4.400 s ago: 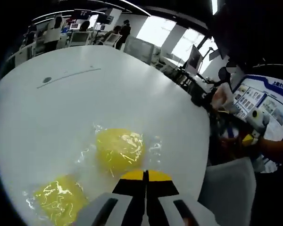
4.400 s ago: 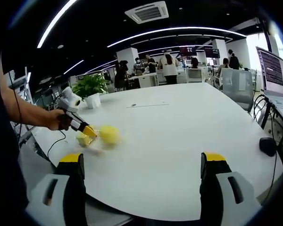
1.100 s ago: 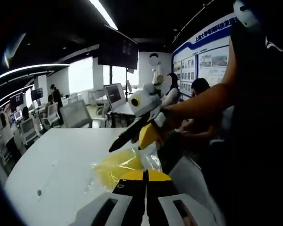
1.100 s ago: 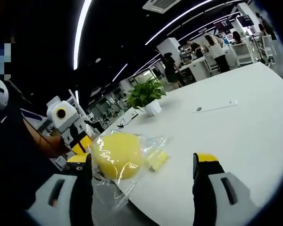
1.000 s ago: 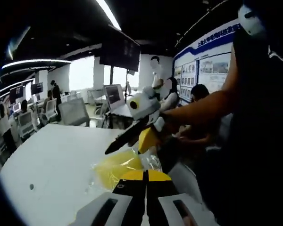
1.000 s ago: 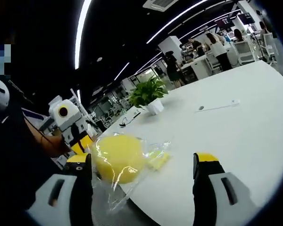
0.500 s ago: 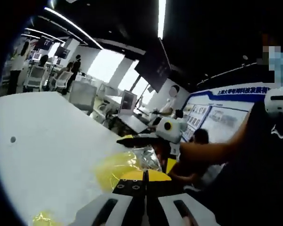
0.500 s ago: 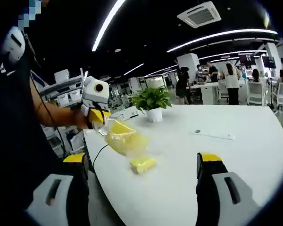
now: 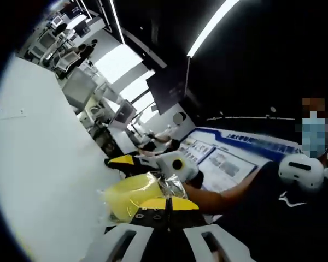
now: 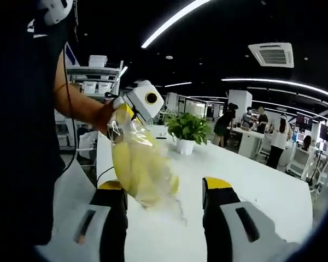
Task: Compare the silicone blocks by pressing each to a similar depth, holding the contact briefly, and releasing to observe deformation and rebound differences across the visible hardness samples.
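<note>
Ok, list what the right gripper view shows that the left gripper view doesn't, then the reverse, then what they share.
Right gripper view: a potted plant, a ceiling air vent, and the right gripper with jaws open. Left gripper view: a blue-trimmed wall display board and a dark hanging screen. Shared: the bagged yellow silicone block, hanging from the shut left gripper by the white table.

Nothing here can be read. In the left gripper view the blue-bordered wall display board (image 9: 221,158) carries a line of white characters along its top band and rows of small panels below, but all of it is too small and blurred to make out. The wall-mounted screens (image 10: 309,121) in the right gripper view are equally illegible.
</note>
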The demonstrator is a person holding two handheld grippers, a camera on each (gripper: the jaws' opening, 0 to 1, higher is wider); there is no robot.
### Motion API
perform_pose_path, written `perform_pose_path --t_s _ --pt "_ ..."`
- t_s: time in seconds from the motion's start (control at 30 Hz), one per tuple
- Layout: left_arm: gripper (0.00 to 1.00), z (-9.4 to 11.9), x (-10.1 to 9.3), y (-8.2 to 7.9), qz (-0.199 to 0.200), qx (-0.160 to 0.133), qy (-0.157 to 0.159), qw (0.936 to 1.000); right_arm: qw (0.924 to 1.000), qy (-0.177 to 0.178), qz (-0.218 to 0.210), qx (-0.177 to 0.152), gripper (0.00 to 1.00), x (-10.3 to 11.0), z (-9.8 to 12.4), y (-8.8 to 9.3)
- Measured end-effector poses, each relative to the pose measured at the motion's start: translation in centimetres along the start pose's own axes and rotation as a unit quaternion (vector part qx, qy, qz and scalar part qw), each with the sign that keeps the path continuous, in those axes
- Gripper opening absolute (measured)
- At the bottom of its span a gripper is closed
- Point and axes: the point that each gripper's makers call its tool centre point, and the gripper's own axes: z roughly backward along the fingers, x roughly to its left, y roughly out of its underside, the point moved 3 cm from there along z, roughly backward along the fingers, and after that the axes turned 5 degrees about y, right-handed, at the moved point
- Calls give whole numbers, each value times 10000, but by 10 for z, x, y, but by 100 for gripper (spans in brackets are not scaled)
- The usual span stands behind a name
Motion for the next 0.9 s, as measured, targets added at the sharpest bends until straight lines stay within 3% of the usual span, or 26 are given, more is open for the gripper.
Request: perform_pose_path --t_s 0.1,0.33,0.57,0.9 --pt "0 1 0 -3 94 -67 70 9999 9999 -113 88 -10 36 5 -1 -3" --pt "0 5 -8 -6 419 -174 322 9985 9991 -299 289 -105 31 12 -5 -16" --pt "0 5 -12 -6 358 -155 243 9989 9986 -399 339 -97 21 16 -6 -19" --pt "0 6 -11 -7 317 -113 3 9994 9986 -510 -36 139 9 21 -3 -20"
